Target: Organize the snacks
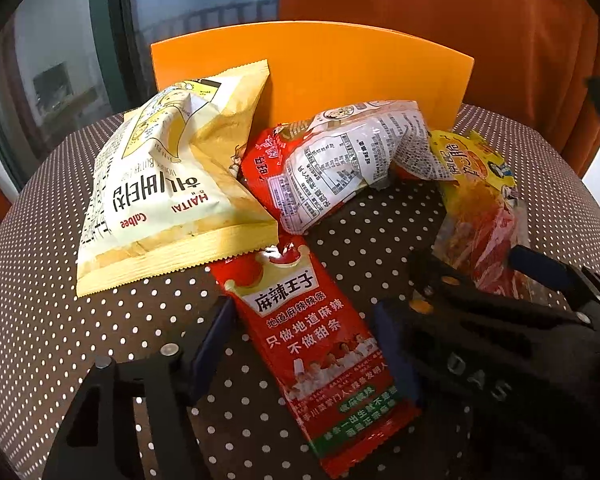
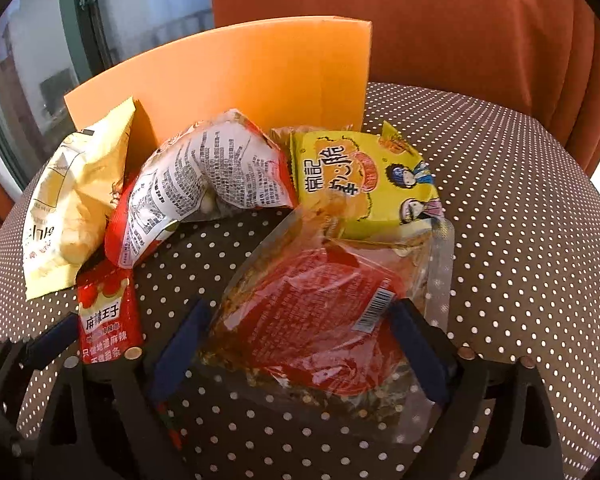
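Note:
A long red spicy-strip packet [image 1: 308, 344] lies flat on the dotted table, its top end tucked under a yellow chip bag [image 1: 160, 184]. My left gripper [image 1: 304, 308] straddles the red packet [image 2: 108, 320], blue pads at its two long edges, not squeezing it. A clear bag with a red label [image 2: 312, 312] lies between the wide-open fingers of my right gripper [image 2: 302, 306], its top under a yellow cartoon packet [image 2: 360, 176]. A crumpled red-and-white bag [image 2: 204, 176] sits in the middle. The right gripper [image 1: 476, 264] shows at the right of the left wrist view.
An upright orange board or box wall [image 1: 300, 72] stands behind the snacks. The round table has a brown white-dotted cloth [image 1: 40, 320]. Orange curtains [image 1: 480, 20] hang behind, and a window [image 1: 80, 60] is at the left.

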{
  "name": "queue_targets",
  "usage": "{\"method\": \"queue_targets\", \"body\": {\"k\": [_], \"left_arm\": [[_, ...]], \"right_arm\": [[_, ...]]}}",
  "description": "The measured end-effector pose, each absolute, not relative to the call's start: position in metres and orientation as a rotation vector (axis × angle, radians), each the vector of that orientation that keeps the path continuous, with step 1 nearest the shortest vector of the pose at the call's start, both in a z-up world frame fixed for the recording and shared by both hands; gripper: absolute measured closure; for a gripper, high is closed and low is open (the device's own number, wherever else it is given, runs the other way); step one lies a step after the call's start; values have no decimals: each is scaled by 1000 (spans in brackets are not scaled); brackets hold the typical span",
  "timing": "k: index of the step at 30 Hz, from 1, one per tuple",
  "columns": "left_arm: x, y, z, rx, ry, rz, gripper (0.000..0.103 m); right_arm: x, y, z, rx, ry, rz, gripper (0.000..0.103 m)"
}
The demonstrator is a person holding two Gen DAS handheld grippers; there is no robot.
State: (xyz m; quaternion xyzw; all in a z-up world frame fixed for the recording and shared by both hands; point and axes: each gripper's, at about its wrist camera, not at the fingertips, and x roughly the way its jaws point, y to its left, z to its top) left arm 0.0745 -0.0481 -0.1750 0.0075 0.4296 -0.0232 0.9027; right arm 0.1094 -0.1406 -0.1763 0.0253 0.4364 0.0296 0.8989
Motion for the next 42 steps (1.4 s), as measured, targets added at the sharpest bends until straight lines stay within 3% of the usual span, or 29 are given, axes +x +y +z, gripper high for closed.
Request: {"method": "queue_targets", "body": {"k": [4,7,9,13,14,17,21,27,42], "left_arm": [[68,-48,-176,26,887,-45,29],[66,-46,-177,23,884,-46,27],[67,-43,-178,12,893,-25,15],[61,-39,-178,7,897,-27,15],[59,-40,-178,9,893,-30,17],[47,-42,-174,11,873,-54,44],[33,-44,-171,13,867,-72,56],[14,-49,-169,0,865,-107,64],[-12,-40,-145,18,794,-134,66]], "right_arm": [[114,-139,-176,56,906,51,10],[112,-142,-175,64,892,53,22],[107,-141,-174,53,882,61,33],[96,-137,-172,48,871,91,47],[92,-139,-170,49,869,94,50],[84,-140,-169,69,862,101,56],[69,-141,-168,92,857,114,64],[54,-138,-168,115,857,129,72],[5,-150,-145,150,800,191,77]]}}
